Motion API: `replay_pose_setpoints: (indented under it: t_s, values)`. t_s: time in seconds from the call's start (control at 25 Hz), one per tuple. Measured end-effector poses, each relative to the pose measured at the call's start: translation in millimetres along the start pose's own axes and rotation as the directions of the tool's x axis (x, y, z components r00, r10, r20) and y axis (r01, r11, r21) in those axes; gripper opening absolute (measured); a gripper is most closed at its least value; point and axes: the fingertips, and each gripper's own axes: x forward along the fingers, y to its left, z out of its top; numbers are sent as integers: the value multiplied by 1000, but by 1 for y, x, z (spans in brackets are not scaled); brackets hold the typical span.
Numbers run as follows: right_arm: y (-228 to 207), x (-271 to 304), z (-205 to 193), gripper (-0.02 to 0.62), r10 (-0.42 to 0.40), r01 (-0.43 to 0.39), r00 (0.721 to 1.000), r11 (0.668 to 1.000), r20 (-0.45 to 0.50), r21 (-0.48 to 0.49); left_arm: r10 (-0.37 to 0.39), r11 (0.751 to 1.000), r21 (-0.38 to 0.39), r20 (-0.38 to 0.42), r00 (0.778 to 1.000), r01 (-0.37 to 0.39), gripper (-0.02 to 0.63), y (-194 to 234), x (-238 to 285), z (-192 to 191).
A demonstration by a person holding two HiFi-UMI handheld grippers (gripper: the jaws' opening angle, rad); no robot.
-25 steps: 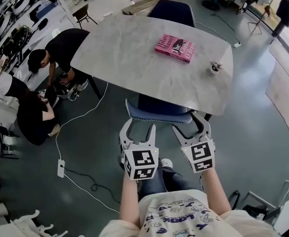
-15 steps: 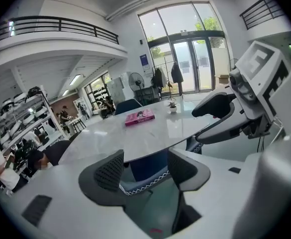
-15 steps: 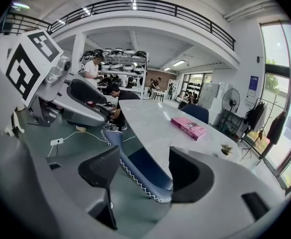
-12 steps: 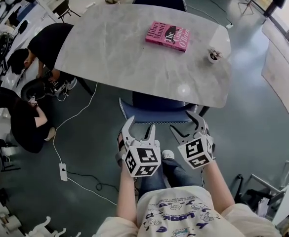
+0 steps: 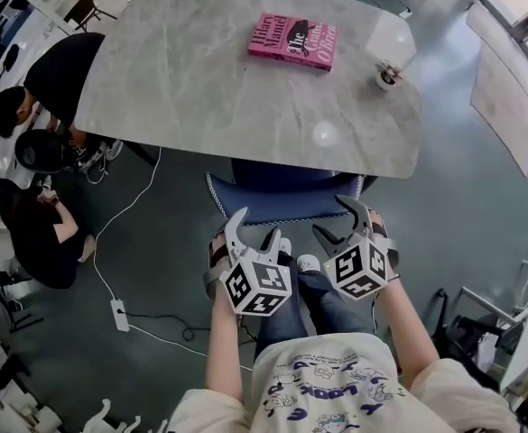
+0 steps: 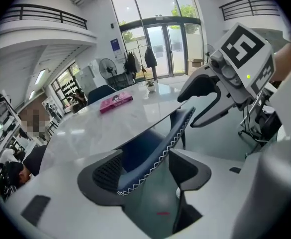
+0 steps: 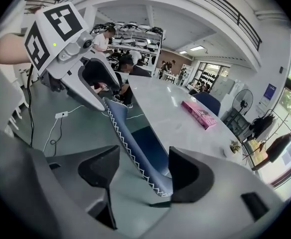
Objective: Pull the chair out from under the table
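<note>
Table (image 5: 200,88) hides much of chair (image 5: 277,204); left gripper (image 5: 254,226), right gripper (image 5: 334,218) jaws apart astride backrest (image 6: 157,148).

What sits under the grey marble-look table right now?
A blue chair with white zigzag stitching. Only its backrest edge pokes out on the near side, between the open jaws of the left tool and the right tool. The grey marble-look table covers most of the rest.
</note>
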Motion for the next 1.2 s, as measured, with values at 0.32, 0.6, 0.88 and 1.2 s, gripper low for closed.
replay_pose_setpoints:
  t_s: [0.32,0.6,0.88,1.2]
  values:
    - [4,25,-18,308,12,-21,995,995,-96,-100,-51,992,115,-79,996,60,307,-4,32,-21]
    - [7,41,-24,253,14,-45,988,978,-151,-206,-88,971,207,-141,986,117,305,-9,56,-32]
    - [5,51,-30,199,-18,-46,980,949,-199,-313,-75,942,313,-169,983,125,228,-8,67,-38]
    - [7,51,-31,129,-21,-72,977,903,-213,-423,-39,838,527,-208,977,145,124,-9,67,-46]
